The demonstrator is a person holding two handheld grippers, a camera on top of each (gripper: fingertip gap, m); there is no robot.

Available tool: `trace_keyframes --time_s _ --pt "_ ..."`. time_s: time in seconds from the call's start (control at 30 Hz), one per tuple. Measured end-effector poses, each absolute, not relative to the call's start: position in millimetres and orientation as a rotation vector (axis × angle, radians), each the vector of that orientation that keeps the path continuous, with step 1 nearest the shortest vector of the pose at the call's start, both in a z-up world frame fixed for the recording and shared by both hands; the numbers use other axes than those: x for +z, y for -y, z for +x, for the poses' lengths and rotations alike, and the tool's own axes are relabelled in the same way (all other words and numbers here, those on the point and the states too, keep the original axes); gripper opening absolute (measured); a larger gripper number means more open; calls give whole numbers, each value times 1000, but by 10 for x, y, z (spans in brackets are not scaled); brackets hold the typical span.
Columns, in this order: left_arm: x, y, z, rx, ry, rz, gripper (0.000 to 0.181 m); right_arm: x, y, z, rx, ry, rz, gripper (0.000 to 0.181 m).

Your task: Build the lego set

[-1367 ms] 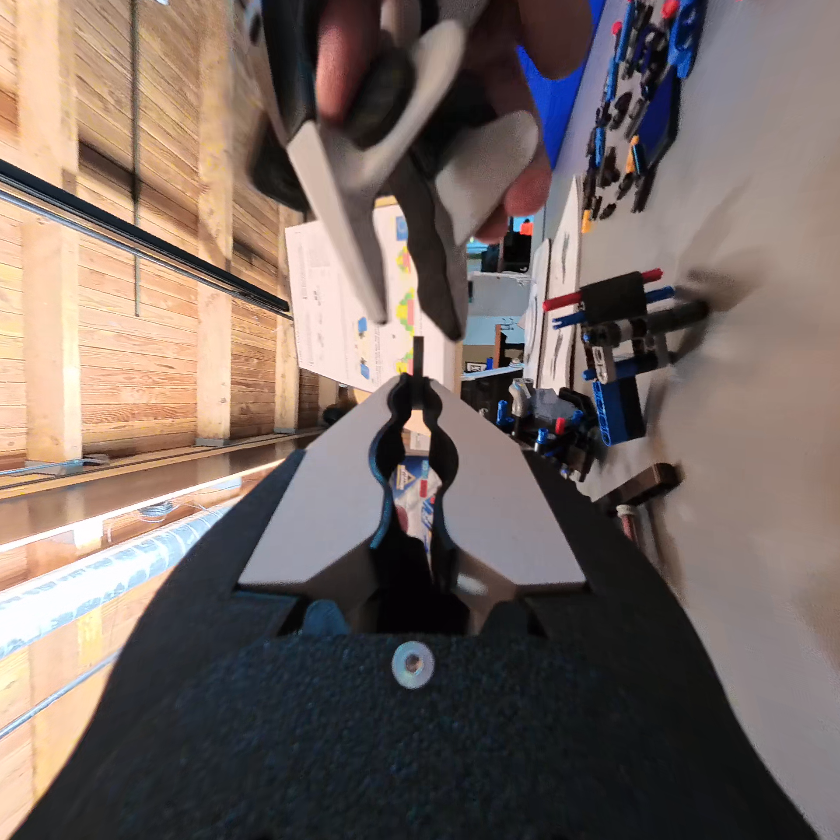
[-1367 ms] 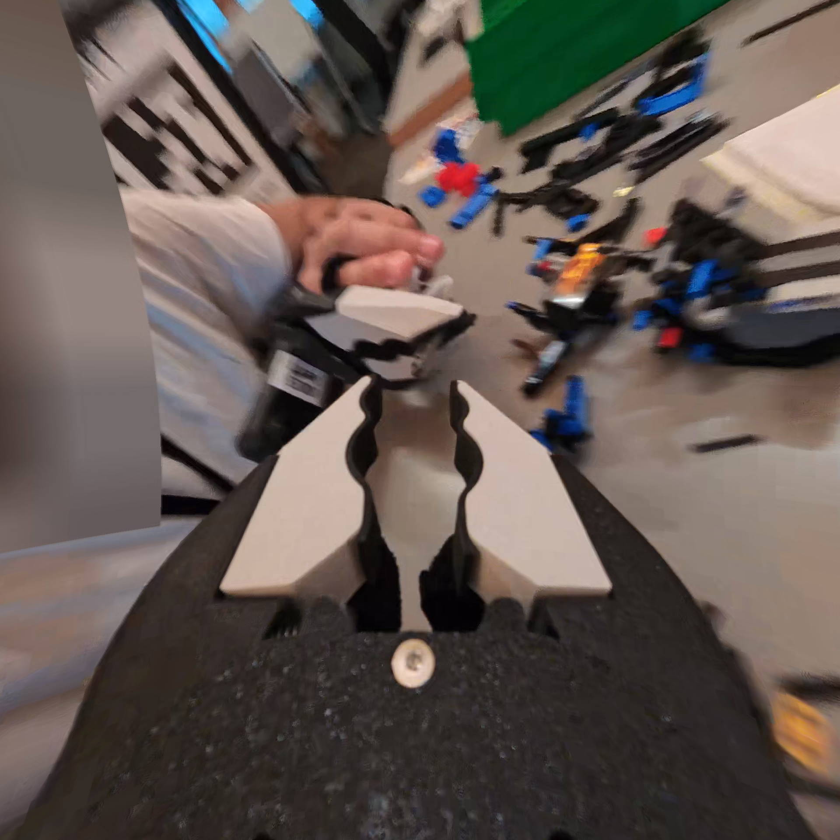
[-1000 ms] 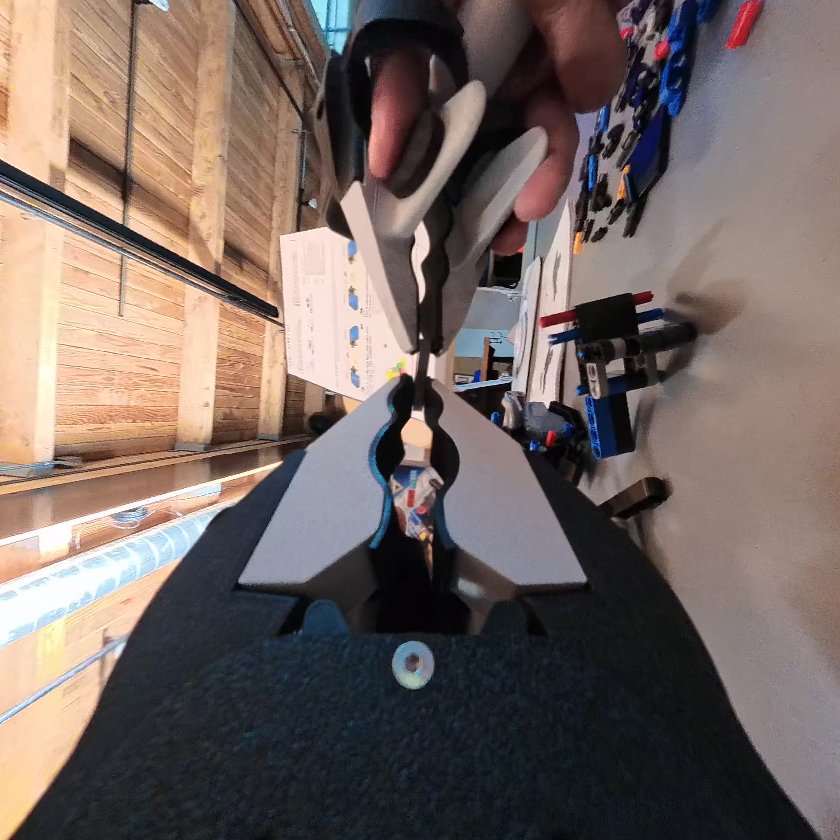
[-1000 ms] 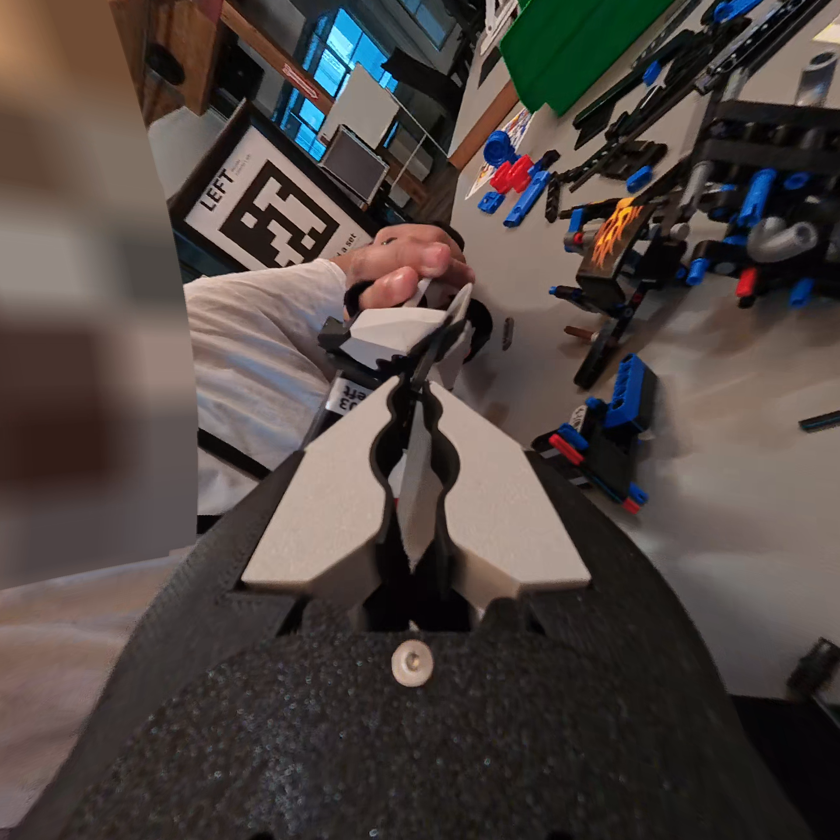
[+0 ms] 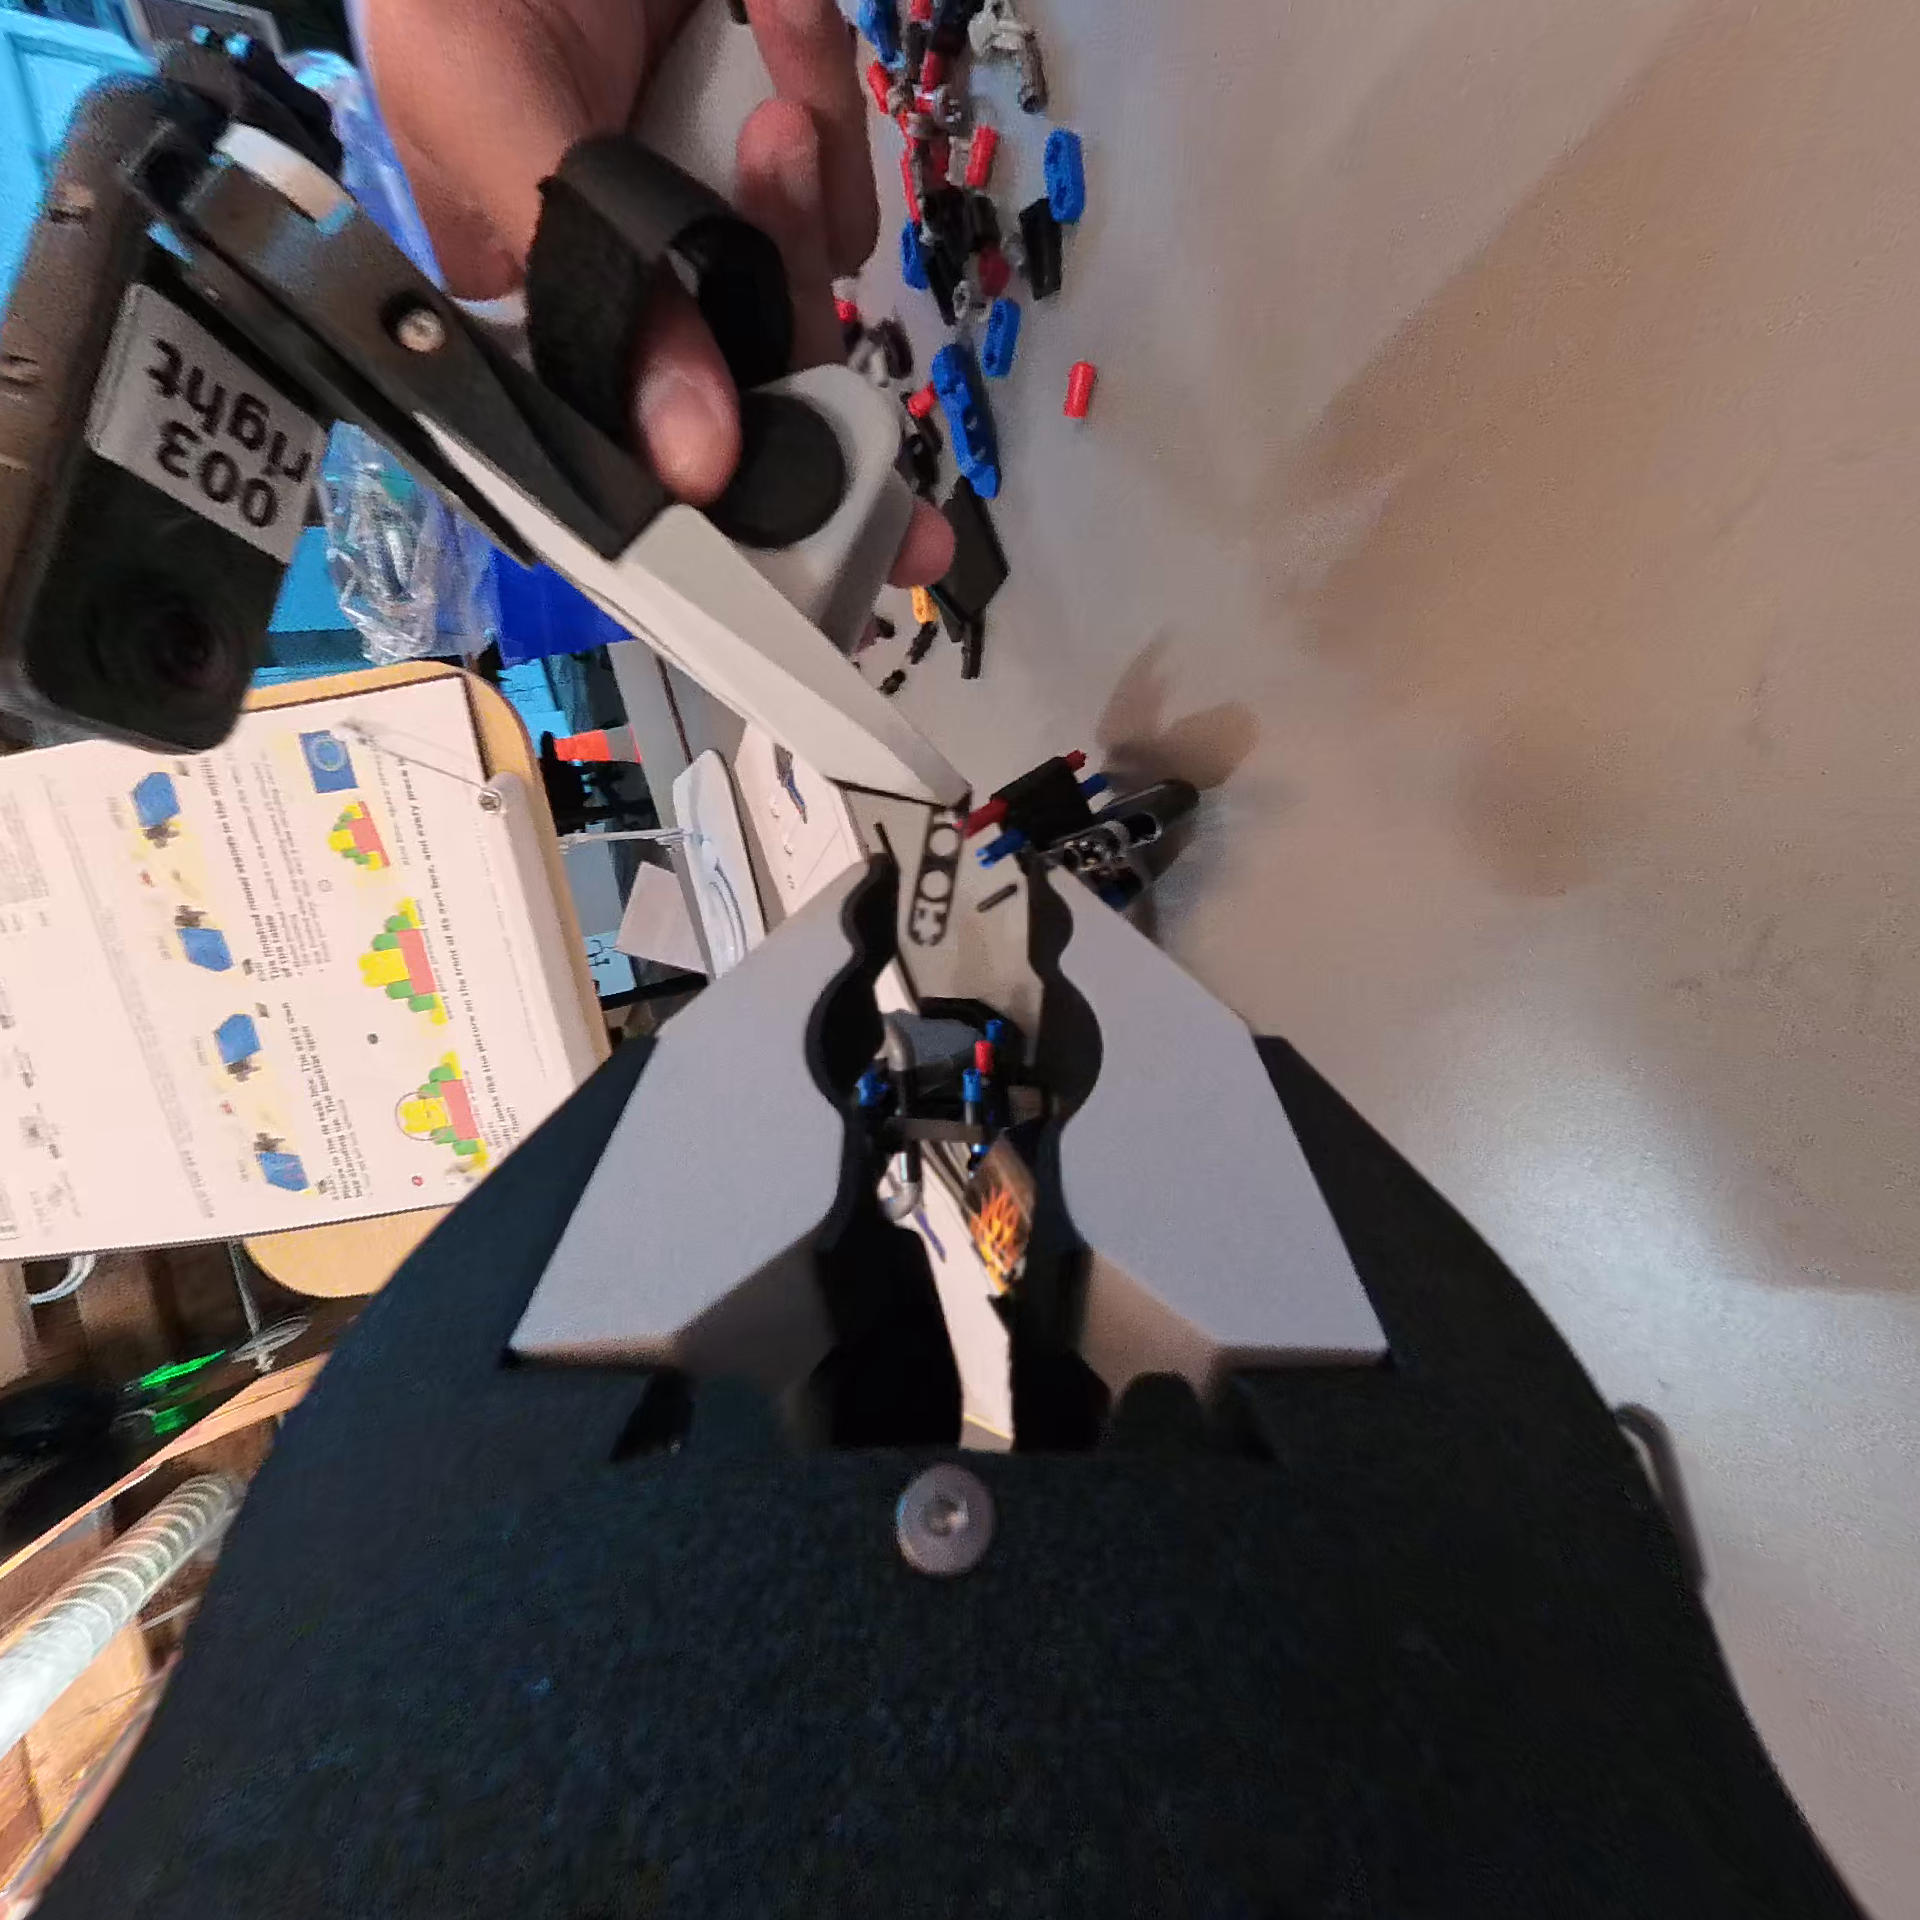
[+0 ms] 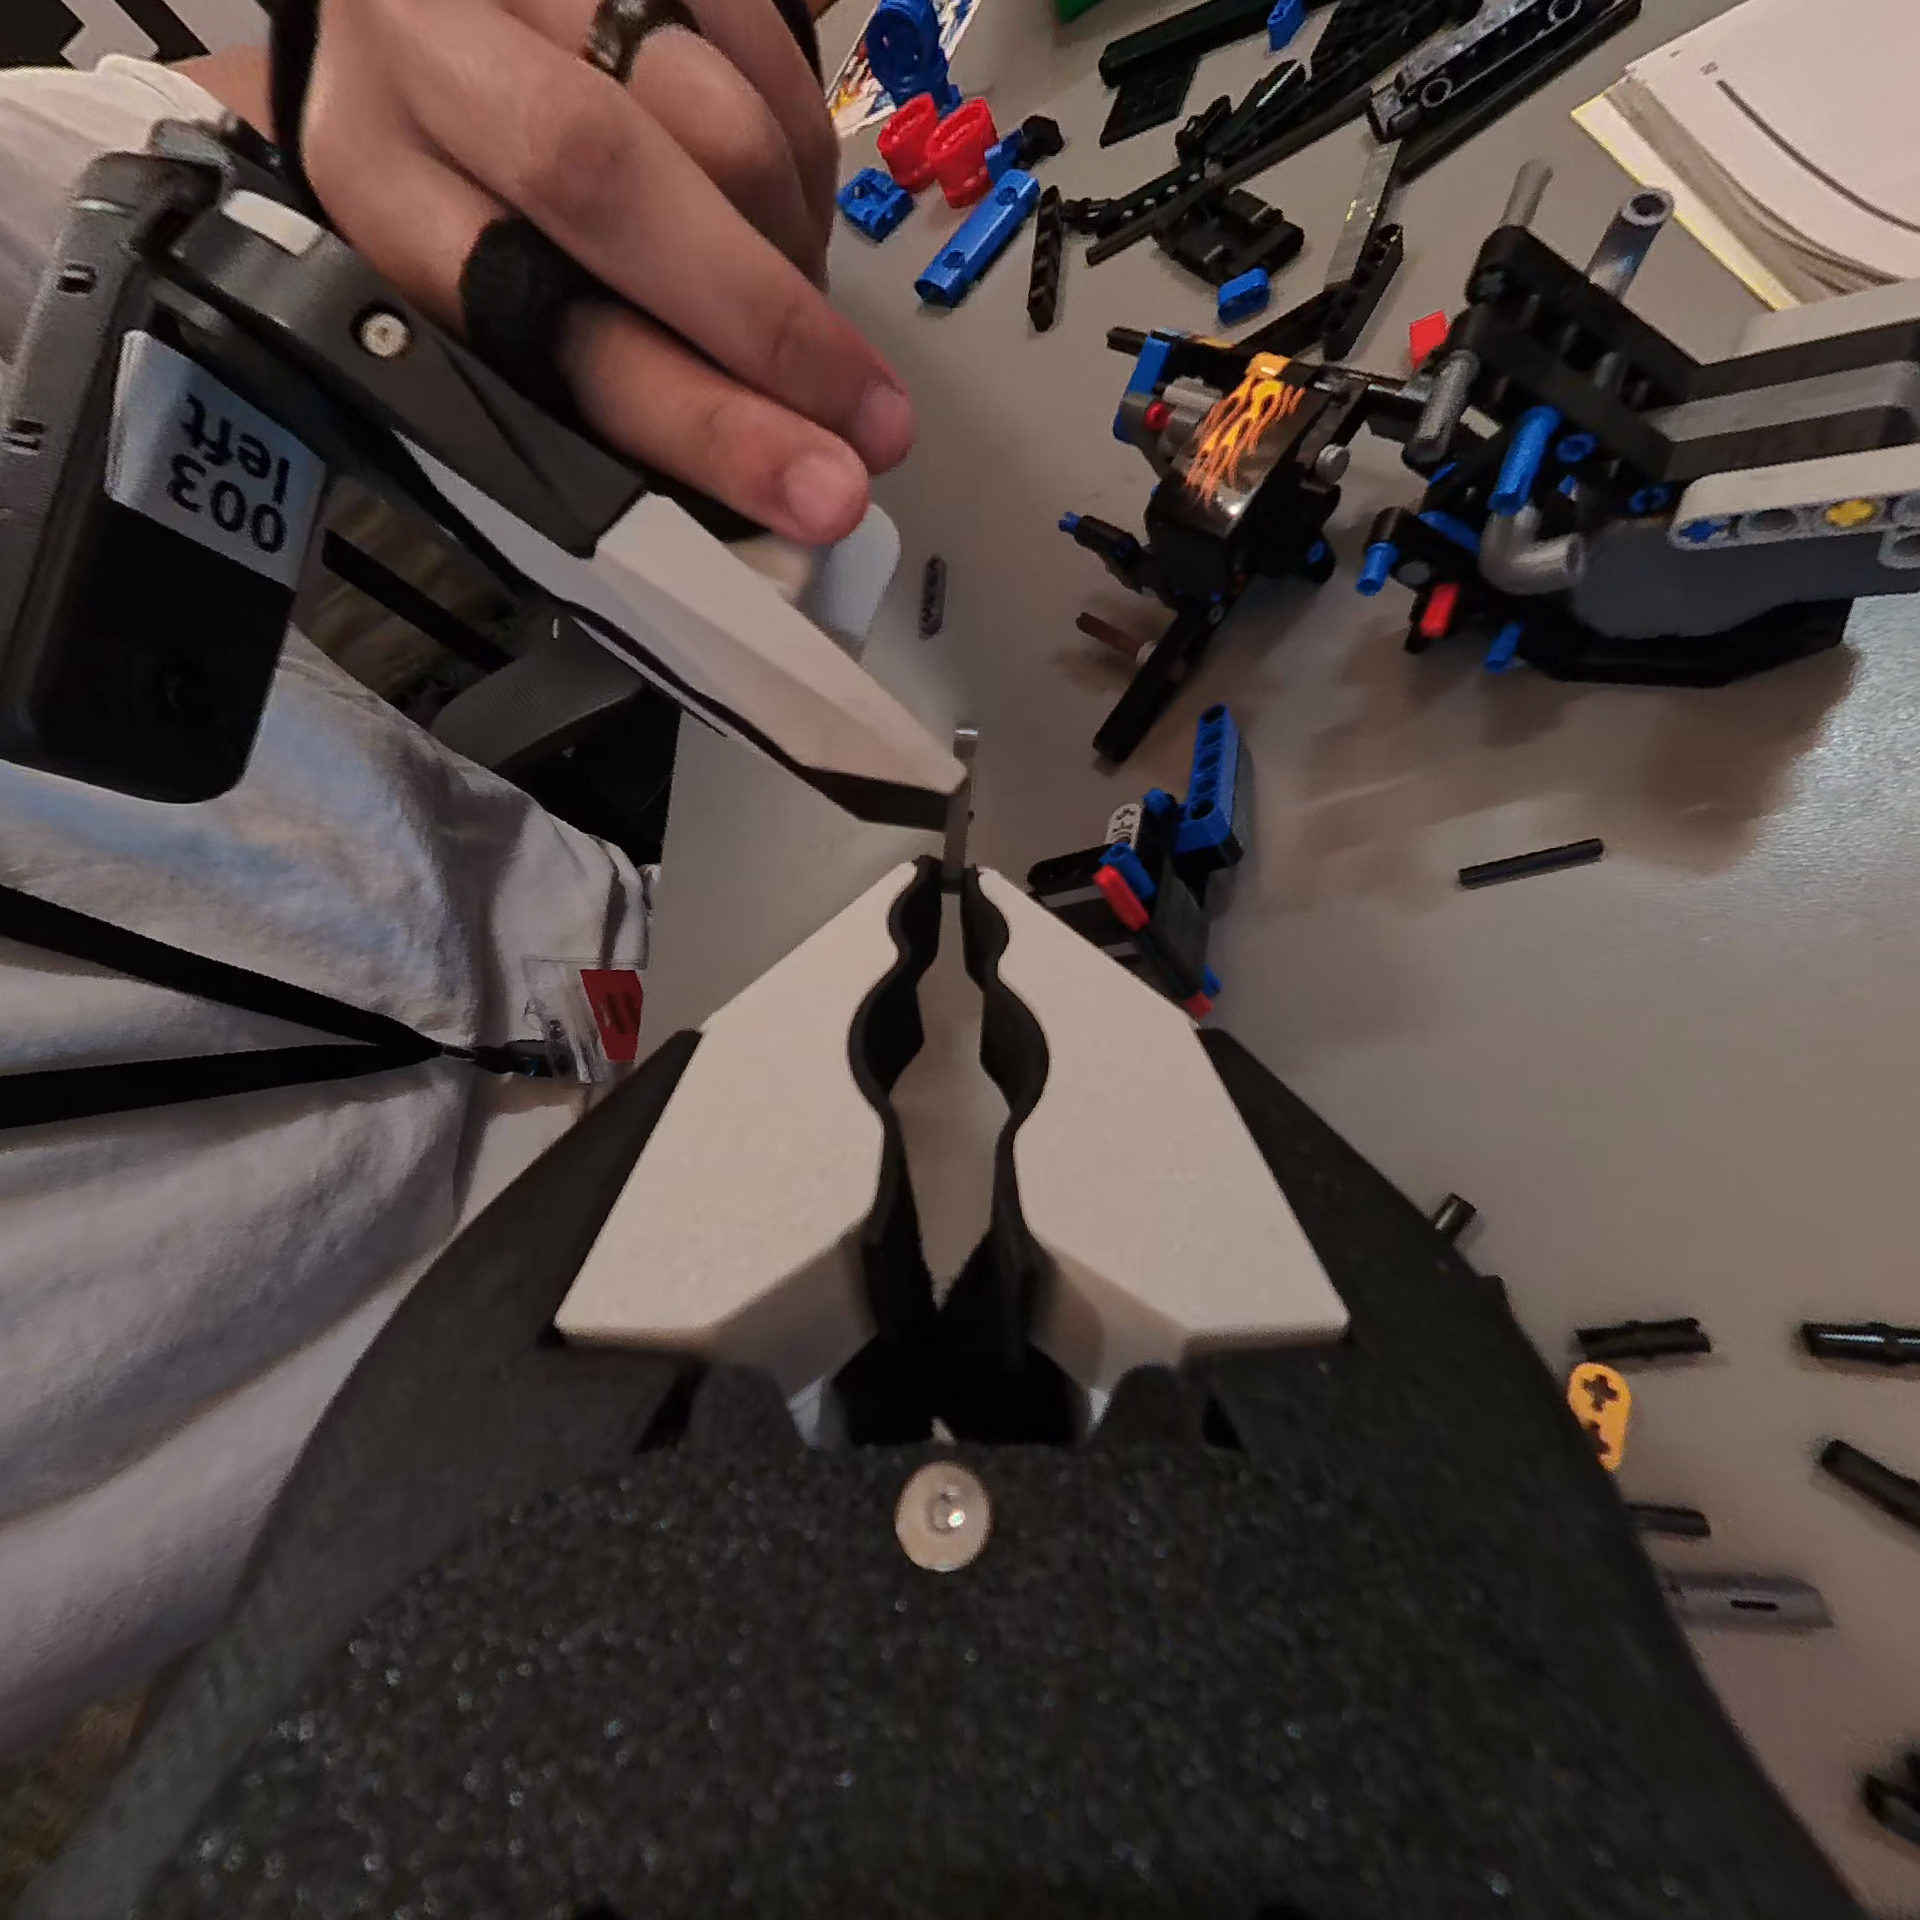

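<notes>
A flat grey beam (image 5: 938, 896) with round holes hangs in the air between both grippers. My right gripper (image 6: 945, 875) is shut on its near end; there the beam (image 6: 958, 805) shows edge-on. In the left wrist view my right gripper (image 5: 951, 795) comes in from the upper left and meets the beam's far end. My left gripper (image 5: 961, 875) stands parted around the beam, with a gap on the right side. In the right wrist view my left gripper (image 6: 951, 781) touches the beam from the left. A small black, blue and red sub-assembly (image 6: 1153, 883) lies on the table just beyond.
A black assembly with a flame decal (image 6: 1236, 447) and a larger grey-black chassis (image 6: 1610, 499) sit at the right. Loose blue, red and black parts (image 6: 966, 156) lie at the back. Black axles (image 6: 1527, 862) and a yellow piece (image 6: 1600, 1413) lie right. A printed sheet (image 5: 260, 966) stands left. Left and right tips are no more than a few centimetres apart.
My right gripper, open at first, closed on the beam. My left gripper's fingers have parted wider. Both grippers swung down toward the table, and the beam now shows its holed face.
</notes>
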State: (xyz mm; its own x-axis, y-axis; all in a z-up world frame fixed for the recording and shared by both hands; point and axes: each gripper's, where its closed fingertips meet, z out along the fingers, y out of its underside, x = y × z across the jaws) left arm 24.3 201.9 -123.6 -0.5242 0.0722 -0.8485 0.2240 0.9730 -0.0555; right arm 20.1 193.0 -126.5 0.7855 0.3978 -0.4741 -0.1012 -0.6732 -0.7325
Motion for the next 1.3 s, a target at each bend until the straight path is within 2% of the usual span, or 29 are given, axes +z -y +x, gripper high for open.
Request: trace_keyframes --time_s 0.1,0.2,0.57,0.7,0.8,1.07,1.3 --pt "-1288 -2009 254 -174 -2129 219 20 -1259 -1930 168 798 233 -2179 2" --pt "-1255 -1978 261 -175 -2114 237 5 -1276 -1923 151 793 243 -2189 2" --pt "-1172 -2044 389 -266 -2051 62 5 -1167 -1988 275 694 271 -2090 3" --pt "-1095 -2142 497 -374 -2007 -100 5 -1114 -2031 408 548 308 -2025 12" --pt "-1008 -2164 547 -470 -1959 -203 5 -1030 -2055 408 598 268 -1970 14" --pt "-967 -2099 536 -514 -1894 -210 5 -916 -2075 439 648 211 -1901 3" --pt "-945 -2074 519 -552 -1862 -191 6 -899 -2074 421 731 166 -1902 2"
